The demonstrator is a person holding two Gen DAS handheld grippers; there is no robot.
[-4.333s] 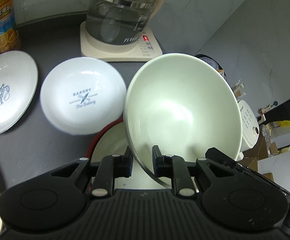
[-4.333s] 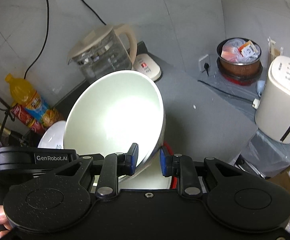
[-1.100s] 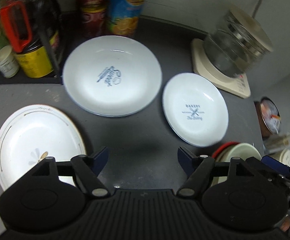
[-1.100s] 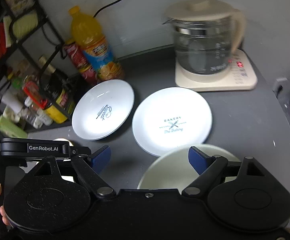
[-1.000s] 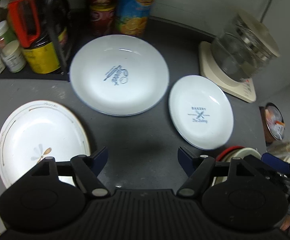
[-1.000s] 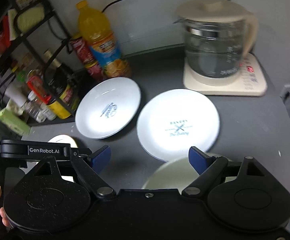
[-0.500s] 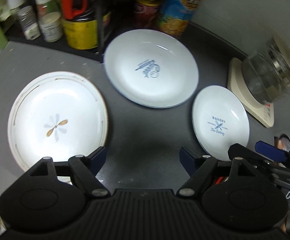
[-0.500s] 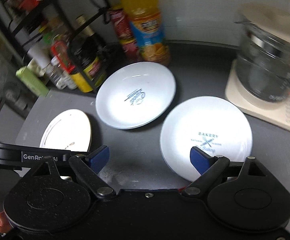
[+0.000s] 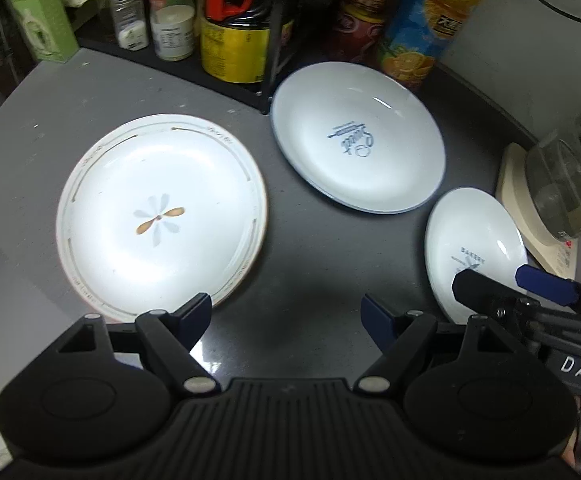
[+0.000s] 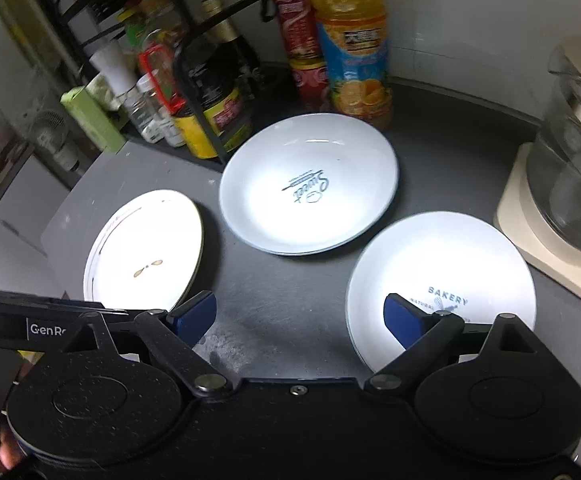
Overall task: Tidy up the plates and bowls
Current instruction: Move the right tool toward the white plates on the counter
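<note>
Three white dishes lie apart on the dark bench (image 9: pixel 310 280). Taking the "Sweet" plate (image 9: pixel 357 136) as the landmark, the flower plate (image 9: pixel 161 216) sits to its left and nearer the cameras, while the "Bakery" plate (image 10: pixel 442 276) sits to its right and nearer. Behind the "Sweet" plate stand an orange juice bottle (image 10: pixel 352 44) and a red can (image 10: pixel 302 40); a glass kettle (image 10: pixel 574 184) is far to its right. The left hand-held gripper (image 9: pixel 286 316) hovers with its jaws spread wide and empty, near the flower plate's near rim. The right hand-held gripper (image 10: pixel 300 316) is likewise wide and empty, one finger over the "Bakery" plate.
</note>
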